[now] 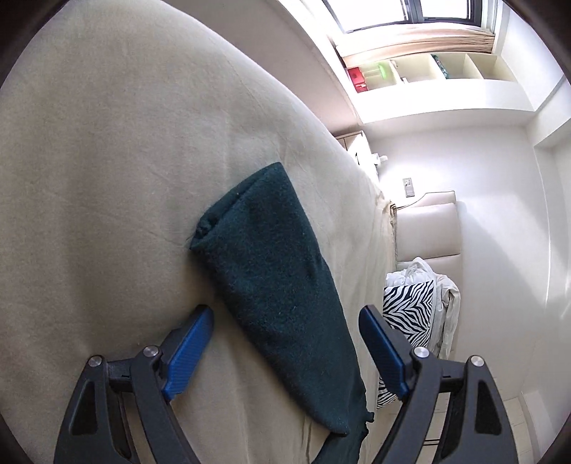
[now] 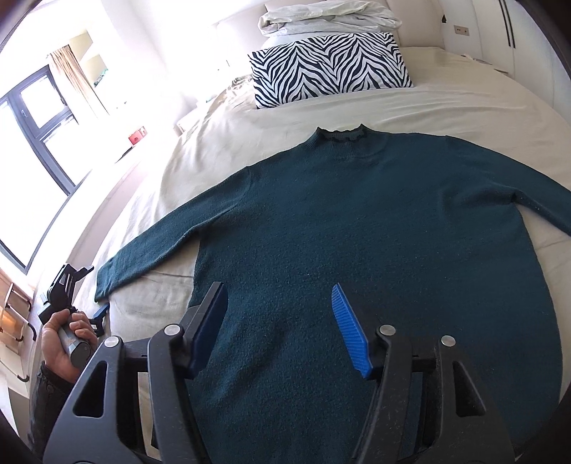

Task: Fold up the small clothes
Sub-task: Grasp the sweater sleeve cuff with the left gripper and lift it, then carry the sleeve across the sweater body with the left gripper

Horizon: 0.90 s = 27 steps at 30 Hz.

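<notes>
Sweater (image 2: 357, 221) lies flat on the bed (image 2: 214, 150), collar toward the zebra pillow (image 2: 328, 67), sleeves spread toward both side edges. Right hand-held gripper (image 2: 280, 328) hovers wide over its hem, gripping nothing. Left hand-held gripper (image 1: 285, 342) straddles one sleeve (image 1: 271, 271), pads apart from it.

View along the left gripper (image 1: 285, 351), its two blue-padded fingers (image 1: 189, 351) spread apart over a bed (image 1: 107, 160) covered by a cream sheet. A dark green knitted sleeve (image 1: 271, 271) lies flat on the sheet and runs between the fingers, touching neither; its cuff points away. Beyond the bed's edge are a zebra-striped pillow (image 1: 407, 310), white walls, shelves (image 1: 428, 71) and a bright window (image 1: 410, 10).
</notes>
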{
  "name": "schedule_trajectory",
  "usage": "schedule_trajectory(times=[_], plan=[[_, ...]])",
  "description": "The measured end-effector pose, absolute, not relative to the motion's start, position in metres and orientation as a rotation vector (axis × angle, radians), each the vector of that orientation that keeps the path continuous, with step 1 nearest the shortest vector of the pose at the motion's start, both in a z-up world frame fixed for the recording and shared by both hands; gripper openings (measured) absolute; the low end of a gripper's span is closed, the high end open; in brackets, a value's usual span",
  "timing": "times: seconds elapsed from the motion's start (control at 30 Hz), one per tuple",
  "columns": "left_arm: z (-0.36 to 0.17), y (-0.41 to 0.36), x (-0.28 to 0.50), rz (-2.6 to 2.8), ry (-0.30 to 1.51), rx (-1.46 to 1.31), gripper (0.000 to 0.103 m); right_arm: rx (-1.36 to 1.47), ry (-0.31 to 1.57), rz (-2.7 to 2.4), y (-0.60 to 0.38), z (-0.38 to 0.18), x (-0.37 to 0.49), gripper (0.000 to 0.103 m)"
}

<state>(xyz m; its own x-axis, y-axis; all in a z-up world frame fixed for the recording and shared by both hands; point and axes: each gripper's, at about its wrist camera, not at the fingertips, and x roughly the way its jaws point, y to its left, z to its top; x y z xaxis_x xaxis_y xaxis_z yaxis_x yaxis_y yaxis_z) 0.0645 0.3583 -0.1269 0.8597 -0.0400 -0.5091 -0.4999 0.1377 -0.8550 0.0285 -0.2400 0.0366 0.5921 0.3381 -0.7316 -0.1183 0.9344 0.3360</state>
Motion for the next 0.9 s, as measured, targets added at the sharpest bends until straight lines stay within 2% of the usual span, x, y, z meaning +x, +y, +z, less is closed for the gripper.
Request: schedule_trajectory(times=[0.07,0.1,0.13,0.17,0.2,0.3,0.4,0.5,0.6,0.7,0.8,0.87,0.9], plan=[[-0.128,0.363,0.072,0.352,0.450,-1.418,0.079,0.276,0.906,0.265,-0.243,0.031,0.033,0.060],[-0.130,0.367,0.077,0.339,0.449,-1.425,0.059,0.286,0.910,0.263,-0.245,0.030,0.034,0.060],[-0.133,0.370,0.082,0.319,0.457,-1.441,0.028,0.298,0.914,0.261,-0.248,0.027,0.035,0.060],[-0.137,0.374,0.087,0.315,0.476,-1.460,0.015,0.309,0.918,0.257,-0.251,0.023,0.037,0.060],[-0.137,0.375,0.087,0.324,0.483,-1.465,0.007,0.319,0.919,0.253,-0.255,0.021,0.038,0.060],[-0.111,0.368,0.095,0.310,0.468,-1.340,0.007,0.342,0.912,0.237,-0.268,0.015,0.039,0.060],[-0.063,0.329,0.122,0.212,0.483,-1.138,0.008,0.375,0.905,0.218,-0.285,0.009,0.039,0.060],[-0.017,0.259,0.162,0.071,0.527,-0.910,0.008,0.416,0.897,0.200,-0.304,0.004,0.042,0.060],[0.011,0.157,0.197,-0.099,0.592,-0.656,0.008,0.448,0.887,0.170,-0.328,0.001,0.041,0.060],[0.004,0.047,0.218,-0.251,0.693,-0.417,0.009,0.497,0.889,0.141,-0.356,-0.007,0.043,0.060],[-0.036,-0.038,0.220,-0.342,0.789,-0.212,0.012,0.549,0.907,0.121,-0.383,-0.019,0.048,0.060],[-0.060,-0.067,0.220,-0.348,0.854,-0.150,0.020,0.584,0.921,0.119,-0.398,-0.029,0.052,0.060],[-0.069,-0.072,0.218,-0.357,0.878,-0.160,0.035,0.597,0.930,0.124,-0.403,-0.034,0.056,0.060]])
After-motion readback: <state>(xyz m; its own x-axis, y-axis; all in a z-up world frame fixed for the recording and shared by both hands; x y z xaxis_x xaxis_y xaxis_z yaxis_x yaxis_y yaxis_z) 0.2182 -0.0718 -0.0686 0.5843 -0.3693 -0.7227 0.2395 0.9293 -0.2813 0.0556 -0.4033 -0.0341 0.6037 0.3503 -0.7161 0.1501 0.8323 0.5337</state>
